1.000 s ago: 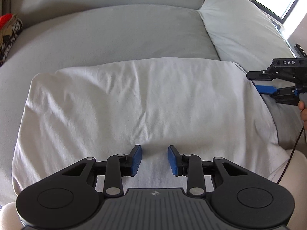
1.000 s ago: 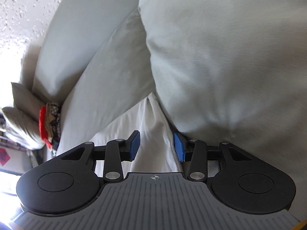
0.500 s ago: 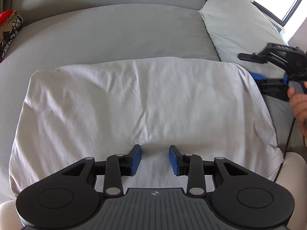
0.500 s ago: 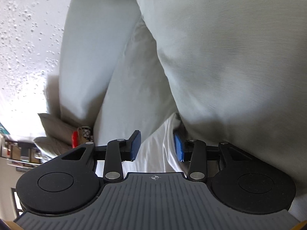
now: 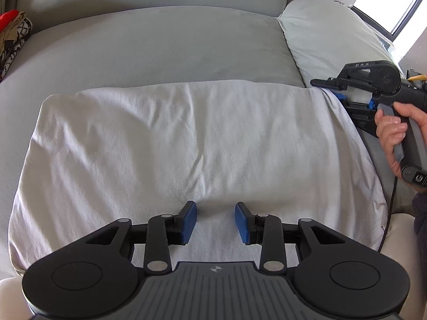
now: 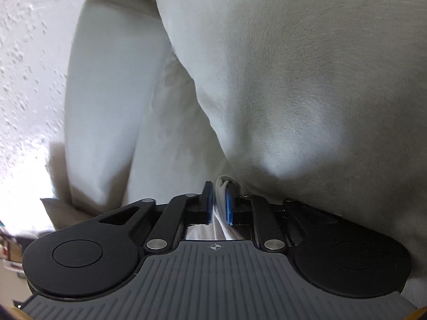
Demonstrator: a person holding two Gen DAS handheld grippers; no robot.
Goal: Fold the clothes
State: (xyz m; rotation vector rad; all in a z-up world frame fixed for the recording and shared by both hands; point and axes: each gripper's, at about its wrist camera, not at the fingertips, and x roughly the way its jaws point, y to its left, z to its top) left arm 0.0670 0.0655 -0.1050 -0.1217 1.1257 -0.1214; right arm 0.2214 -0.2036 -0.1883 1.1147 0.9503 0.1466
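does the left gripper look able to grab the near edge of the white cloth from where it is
Probably yes. The left gripper stands open right over the white cloth near its front edge, nothing between. The right gripper is closing on the cloth's far right corner, well clear.

Low in the left wrist view, the left tool is matte black: two round discs, slim linkage arms pinned with silver screws, ribbed blue pads, and a grey grooved plate marked with a small cross. At the right edge, the right tool shows the same black body with faint raised lettering, blue inserts and a grey handle. A hand wraps it; a dark sleeve and thin black cable hang below.
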